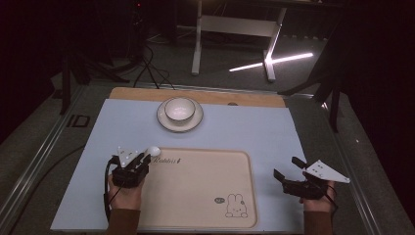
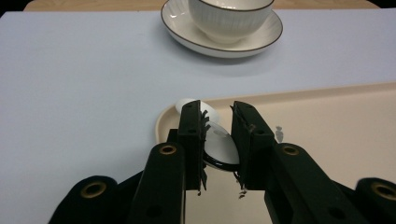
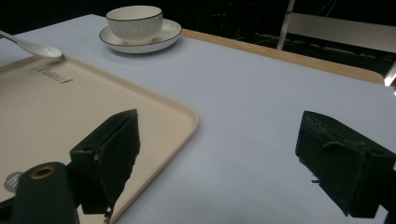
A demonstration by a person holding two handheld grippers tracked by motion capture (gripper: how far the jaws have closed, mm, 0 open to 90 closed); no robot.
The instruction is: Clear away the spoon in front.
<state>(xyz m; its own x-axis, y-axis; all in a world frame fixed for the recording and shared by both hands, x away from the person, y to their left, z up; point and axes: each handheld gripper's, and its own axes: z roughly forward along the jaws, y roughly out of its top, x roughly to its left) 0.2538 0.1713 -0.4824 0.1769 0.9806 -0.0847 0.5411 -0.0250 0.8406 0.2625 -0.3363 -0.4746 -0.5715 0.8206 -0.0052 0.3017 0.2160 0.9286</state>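
The left hand-held gripper [image 2: 218, 140] is clamping a glossy white spoon [image 2: 219, 144] over the smooth beige tray [image 2: 336, 121]; the right hand-held gripper [image 3: 219, 163] is gaping wide above the matte worktop [image 3: 243, 93].

White spoon [image 2: 219, 144], beige rabbit-printed tray [image 1: 195, 205], dark-rimmed white bowl [image 1: 179, 108], pale blue mat [image 1: 274, 132].
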